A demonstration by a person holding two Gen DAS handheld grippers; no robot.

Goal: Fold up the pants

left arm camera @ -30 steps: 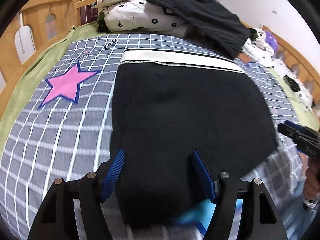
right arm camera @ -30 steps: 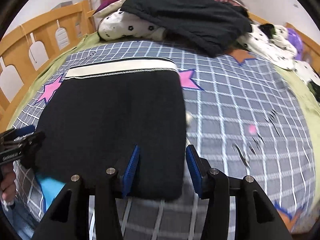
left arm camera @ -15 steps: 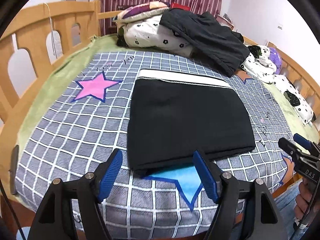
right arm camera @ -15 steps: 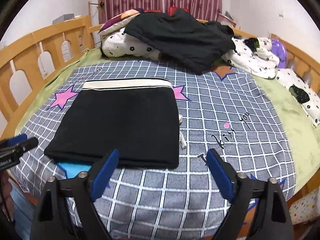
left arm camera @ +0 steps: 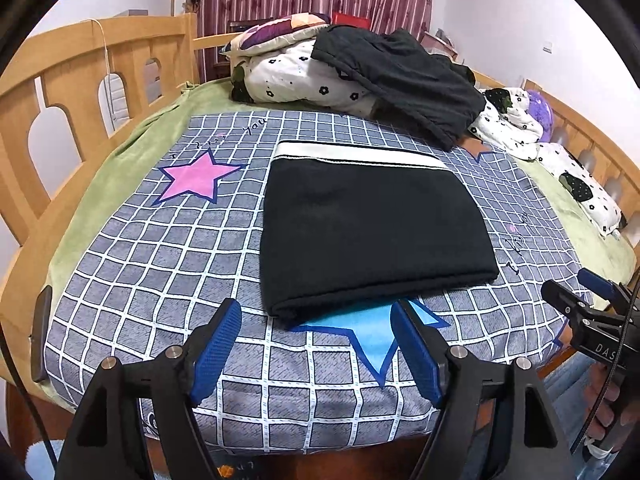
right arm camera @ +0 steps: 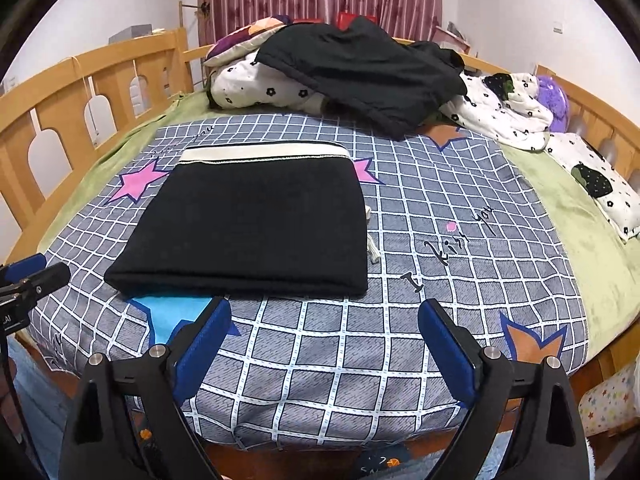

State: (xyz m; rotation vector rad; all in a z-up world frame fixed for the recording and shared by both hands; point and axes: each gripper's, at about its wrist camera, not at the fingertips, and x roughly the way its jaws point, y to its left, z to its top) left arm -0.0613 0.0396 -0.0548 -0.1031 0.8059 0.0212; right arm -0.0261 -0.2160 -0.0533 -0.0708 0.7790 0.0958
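Observation:
Black pants [left arm camera: 368, 224] lie folded into a flat rectangle on the checked star-print bedspread [left arm camera: 160, 264], their white waistband [left arm camera: 360, 154] at the far edge. In the right wrist view the same pants [right arm camera: 256, 224] show a white drawstring [right arm camera: 371, 248] poking out on their right side. My left gripper [left arm camera: 316, 312] hovers open just short of the near fold, with nothing between its blue pads. My right gripper [right arm camera: 325, 312] is wide open over bare bedspread, near the pants' right corner. Each gripper shows at the edge of the other's view: right gripper [left arm camera: 576, 300], left gripper [right arm camera: 36, 272].
A heap of quilts and a black garment [left arm camera: 400, 76] sits at the head of the bed. A wooden rail [left arm camera: 80, 80] runs along the left, and another along the right behind a flowered pillow [right arm camera: 600, 184]. The bed's near edge [right arm camera: 320, 436] lies right below both grippers.
Both grippers let go of the pants' near edge, pulled back toward the bed's near edge and rose. The right jaws spread much wider. The pants now lie flat and untouched.

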